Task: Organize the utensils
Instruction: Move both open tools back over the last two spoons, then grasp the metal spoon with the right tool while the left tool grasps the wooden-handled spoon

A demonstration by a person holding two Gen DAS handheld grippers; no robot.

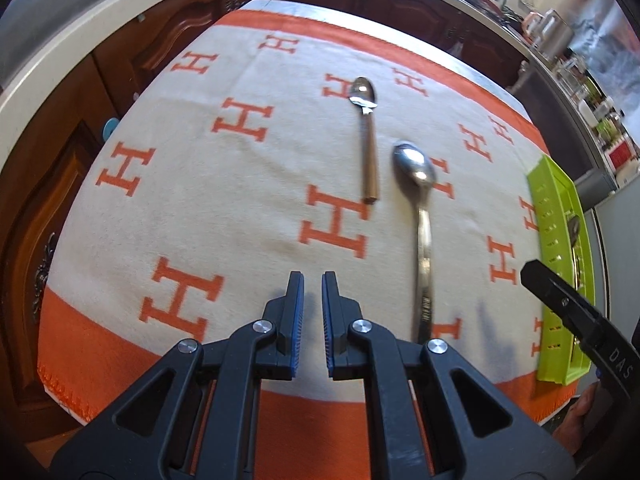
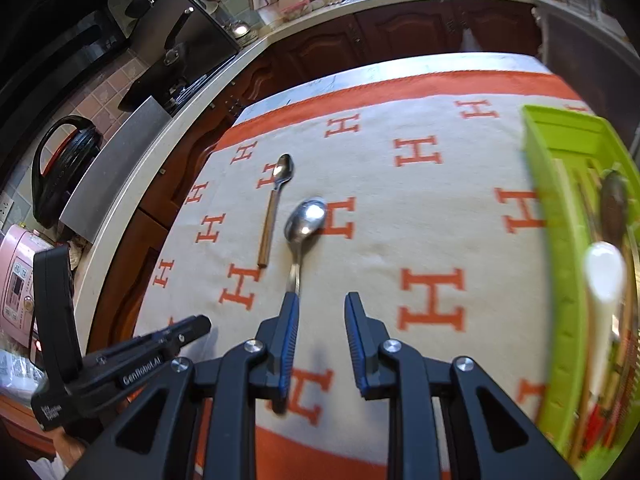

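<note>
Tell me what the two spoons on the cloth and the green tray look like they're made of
The big spoon looks like polished steel all over: bowl and handle mirror the light. The small spoon has a shiny metal bowl, but its handle is matte brown, perhaps wood or a copper-tone coating; I can't tell which. The green tray looks like molded plastic: uniform lime colour, slotted wall.

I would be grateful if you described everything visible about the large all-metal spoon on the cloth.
The large steel spoon is shiny, one-piece metal with an oval bowl facing up and a long slim handle stamped with unreadable lettering. It lies flat on the H-patterned cloth, bowl away from the cameras, beside the wooden-handled spoon without touching it. Neither hand-held gripper holds it.
</note>
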